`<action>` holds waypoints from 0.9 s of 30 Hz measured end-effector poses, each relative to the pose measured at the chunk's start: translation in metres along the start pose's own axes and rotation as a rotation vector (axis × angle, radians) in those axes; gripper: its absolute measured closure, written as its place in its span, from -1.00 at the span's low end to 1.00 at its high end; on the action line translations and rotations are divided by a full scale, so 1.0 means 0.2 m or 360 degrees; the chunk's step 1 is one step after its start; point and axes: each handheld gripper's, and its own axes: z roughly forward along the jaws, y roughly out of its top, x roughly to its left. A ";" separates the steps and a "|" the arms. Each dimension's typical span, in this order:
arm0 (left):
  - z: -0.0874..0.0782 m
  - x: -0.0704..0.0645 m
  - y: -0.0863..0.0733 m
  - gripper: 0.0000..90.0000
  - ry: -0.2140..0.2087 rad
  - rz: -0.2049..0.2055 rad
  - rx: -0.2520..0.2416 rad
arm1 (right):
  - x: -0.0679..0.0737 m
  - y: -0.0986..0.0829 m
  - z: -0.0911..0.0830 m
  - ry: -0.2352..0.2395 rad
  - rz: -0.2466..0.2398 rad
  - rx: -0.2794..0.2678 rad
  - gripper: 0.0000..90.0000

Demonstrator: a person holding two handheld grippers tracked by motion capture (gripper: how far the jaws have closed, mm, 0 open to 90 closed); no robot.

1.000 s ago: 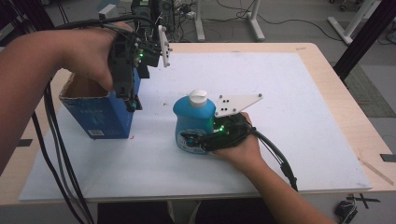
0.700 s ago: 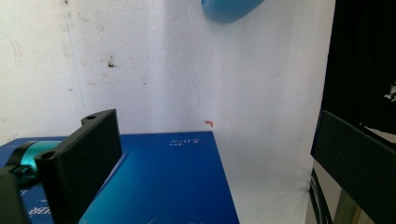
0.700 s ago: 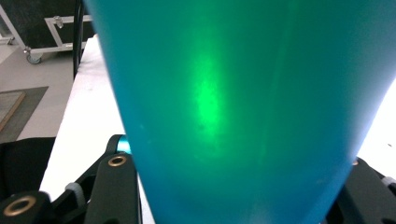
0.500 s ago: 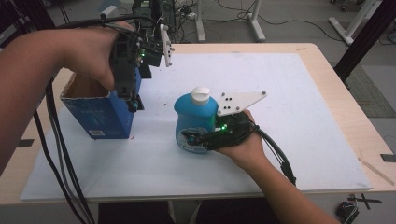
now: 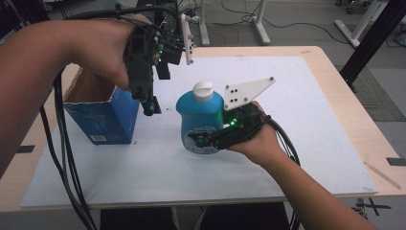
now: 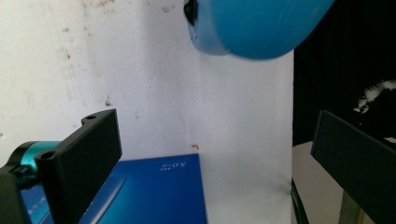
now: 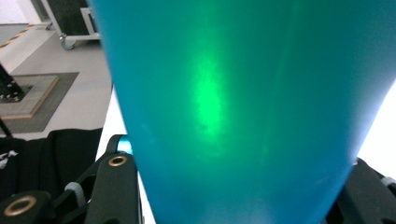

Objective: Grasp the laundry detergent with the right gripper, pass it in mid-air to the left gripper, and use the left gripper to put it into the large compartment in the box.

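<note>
- We have the right gripper [image 5: 210,139] with its jaws closed on the blue bottle [image 5: 198,120], one jaw on each flank low on the body; in the right gripper view the bottle [image 7: 233,107] sits between both jaws with no gap showing.
- The bottle stands upright on the white sheet [image 5: 306,120], near the middle of the desk [image 5: 335,62], white cap [image 5: 202,90] on top.
- Our right hand [image 5: 258,141] comes in from the bottle's right side; the grey plate [image 5: 244,92] sticks up just beside the cap.
- The left gripper [image 5: 149,103] has its jaws spread wide and they hold nothing; in the left gripper view we see only sheet and box between them.
- It hangs pointing down, above the right edge of the blue box [image 5: 103,115], not touching it as far as we can tell.
- The box is open at the top, just left of the bottle, apart from it.
- In the left gripper view the box top [image 6: 149,191] is at the bottom and the bottle's base [image 6: 252,28] at the top.
</note>
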 end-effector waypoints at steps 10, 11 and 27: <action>-0.02 -0.04 0.13 -0.96 -0.0052 0.0027 -0.0008 | -0.02 0.03 0.00 0.0079 -0.0009 0.0016 0.02; -0.02 -0.04 0.14 -0.96 -0.0049 0.0026 -0.0014 | -0.03 0.04 0.00 0.0090 -0.0013 0.0018 0.02; 0.00 -0.04 0.20 -0.96 -0.0003 -0.0004 -0.0023 | -0.08 0.10 0.05 0.0133 0.0018 -0.0009 0.02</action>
